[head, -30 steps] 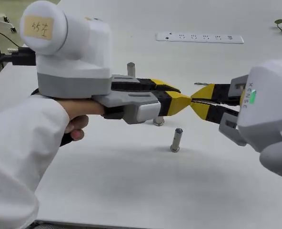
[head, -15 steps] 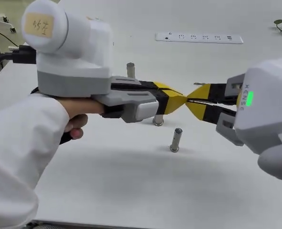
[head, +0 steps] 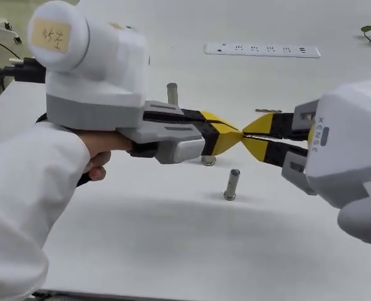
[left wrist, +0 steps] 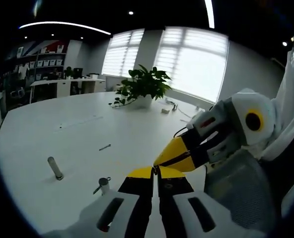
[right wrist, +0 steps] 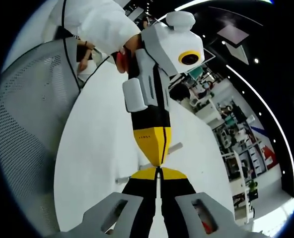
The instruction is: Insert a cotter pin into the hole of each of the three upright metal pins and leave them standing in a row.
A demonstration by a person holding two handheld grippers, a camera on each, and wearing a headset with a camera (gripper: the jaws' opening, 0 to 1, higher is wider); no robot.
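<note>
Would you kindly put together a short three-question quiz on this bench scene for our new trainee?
1. True or false: the left gripper and the right gripper are held far apart.
2. What lies on the table beyond the grippers? A: a power strip. B: a hammer. C: a cup.
3. Fill in: the front metal pin is ___ (upright or lying flat).
Key: 1 false, their shut tips meet; 2 A; 3 upright.
</note>
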